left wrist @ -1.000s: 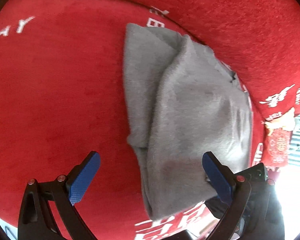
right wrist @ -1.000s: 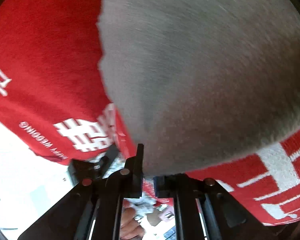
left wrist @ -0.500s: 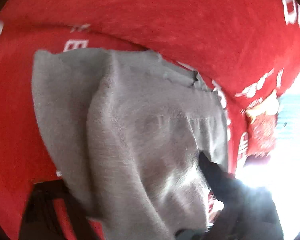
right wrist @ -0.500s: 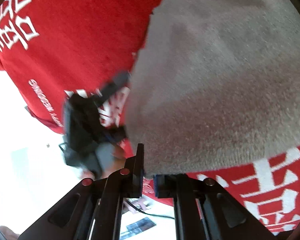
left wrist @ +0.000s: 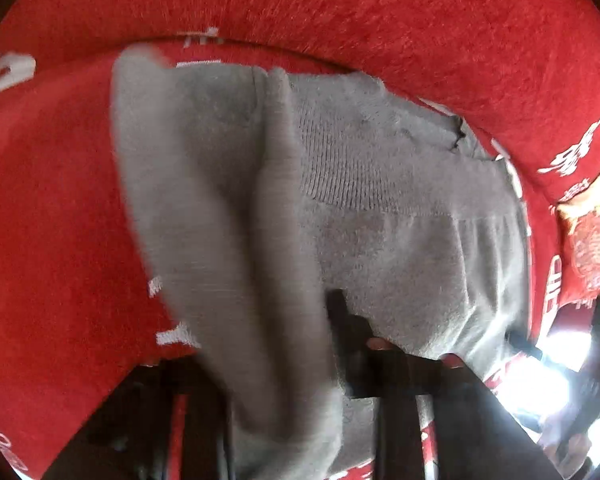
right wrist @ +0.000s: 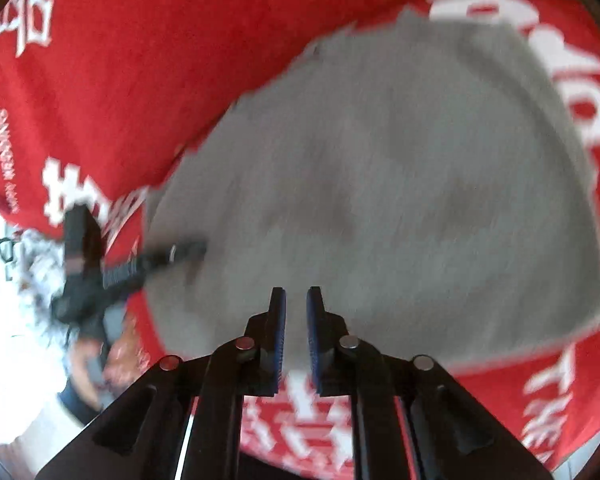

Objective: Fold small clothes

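Observation:
A grey knitted garment (left wrist: 380, 200) lies partly folded on a red plush cover (left wrist: 60, 220). A thick fold of it runs down between the jaws of my left gripper (left wrist: 276, 360). Those jaws are closing on the fold. One dark finger (left wrist: 340, 320) shows at the fold's right, and cloth hides the other. In the right wrist view the garment (right wrist: 380, 180) is spread below my right gripper (right wrist: 296, 296), which hangs above it, shut with nothing between its blue pads. My left gripper (right wrist: 188, 250) shows there at the garment's left edge.
The red cover (right wrist: 140, 60) carries white lettering and rises into a padded back (left wrist: 380, 20). A red and gold ornament (left wrist: 588, 248) hangs at its right end. A person's hand (right wrist: 88, 364) holds the left gripper over a bright floor (right wrist: 4, 360).
My left gripper went from wide open beside the garment to closing around a fold of it. My right gripper let go of the garment's edge, rose and rolled.

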A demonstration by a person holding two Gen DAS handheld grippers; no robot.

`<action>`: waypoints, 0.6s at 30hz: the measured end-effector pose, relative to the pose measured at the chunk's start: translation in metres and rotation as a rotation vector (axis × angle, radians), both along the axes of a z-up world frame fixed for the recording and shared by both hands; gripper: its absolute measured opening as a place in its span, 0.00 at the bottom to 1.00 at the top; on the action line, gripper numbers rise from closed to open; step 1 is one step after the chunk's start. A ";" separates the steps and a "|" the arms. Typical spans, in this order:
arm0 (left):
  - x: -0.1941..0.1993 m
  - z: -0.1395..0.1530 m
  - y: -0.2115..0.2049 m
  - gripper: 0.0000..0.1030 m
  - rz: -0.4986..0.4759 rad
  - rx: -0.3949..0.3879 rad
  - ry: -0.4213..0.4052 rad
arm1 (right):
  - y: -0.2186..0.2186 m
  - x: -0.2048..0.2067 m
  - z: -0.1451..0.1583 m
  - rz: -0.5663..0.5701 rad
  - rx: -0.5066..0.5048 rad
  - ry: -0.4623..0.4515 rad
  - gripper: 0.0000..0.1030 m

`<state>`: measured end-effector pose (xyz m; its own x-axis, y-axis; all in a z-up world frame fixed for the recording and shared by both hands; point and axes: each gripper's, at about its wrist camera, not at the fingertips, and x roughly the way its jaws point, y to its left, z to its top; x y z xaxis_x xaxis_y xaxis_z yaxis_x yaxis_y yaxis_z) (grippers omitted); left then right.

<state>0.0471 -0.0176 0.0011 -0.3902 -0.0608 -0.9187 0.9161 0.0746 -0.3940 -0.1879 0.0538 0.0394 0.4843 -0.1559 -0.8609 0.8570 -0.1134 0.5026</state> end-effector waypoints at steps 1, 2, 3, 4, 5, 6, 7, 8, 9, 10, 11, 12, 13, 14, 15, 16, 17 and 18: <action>0.000 0.002 0.000 0.20 0.006 -0.004 -0.005 | -0.010 0.003 -0.002 0.009 -0.008 0.025 0.09; 0.001 0.005 0.000 0.19 0.012 -0.008 -0.007 | -0.018 0.006 -0.006 0.022 -0.014 0.034 0.09; 0.001 0.008 0.001 0.19 0.018 -0.012 -0.008 | -0.025 0.010 -0.012 0.042 -0.015 0.040 0.09; 0.002 0.013 0.002 0.18 0.023 -0.018 -0.007 | -0.029 0.015 -0.022 0.070 -0.002 0.054 0.09; 0.002 0.017 0.003 0.18 0.027 -0.023 -0.005 | -0.031 0.023 -0.034 0.106 0.028 0.080 0.08; 0.002 0.023 0.004 0.18 0.033 -0.030 0.000 | -0.032 0.028 -0.040 0.127 0.030 0.087 0.06; -0.001 0.031 0.004 0.17 0.036 -0.043 0.005 | -0.032 0.031 -0.039 0.139 0.009 0.096 0.04; -0.005 0.040 0.003 0.17 0.038 -0.057 0.008 | -0.034 0.034 -0.037 0.160 0.009 0.109 0.04; -0.011 0.052 0.002 0.17 0.036 -0.081 0.011 | -0.035 0.034 -0.037 0.170 0.012 0.108 0.04; -0.017 0.062 0.002 0.17 0.032 -0.099 0.014 | -0.036 0.033 -0.037 0.176 0.021 0.094 0.04; -0.023 0.072 0.001 0.16 0.028 -0.116 0.015 | -0.037 0.030 -0.037 0.175 0.029 0.068 0.04; -0.035 0.086 0.000 0.16 0.020 -0.139 0.017 | -0.039 0.023 -0.037 0.172 0.040 0.029 0.05; -0.043 0.095 -0.001 0.16 0.016 -0.153 0.021 | -0.040 0.014 -0.037 0.166 0.054 -0.016 0.05; -0.056 0.107 -0.004 0.16 0.006 -0.172 0.029 | -0.040 0.003 -0.036 0.155 0.066 -0.057 0.05; -0.073 0.119 -0.007 0.16 -0.012 -0.194 0.036 | -0.038 -0.005 -0.034 0.144 0.069 -0.083 0.06; -0.091 0.128 -0.013 0.16 -0.025 -0.211 0.038 | -0.037 -0.016 -0.031 0.128 0.069 -0.109 0.06; -0.107 0.136 -0.016 0.16 -0.047 -0.228 0.042 | -0.037 -0.028 -0.028 0.110 0.065 -0.130 0.08; -0.120 0.141 -0.019 0.16 -0.063 -0.240 0.048 | -0.037 -0.041 -0.023 0.088 0.057 -0.153 0.08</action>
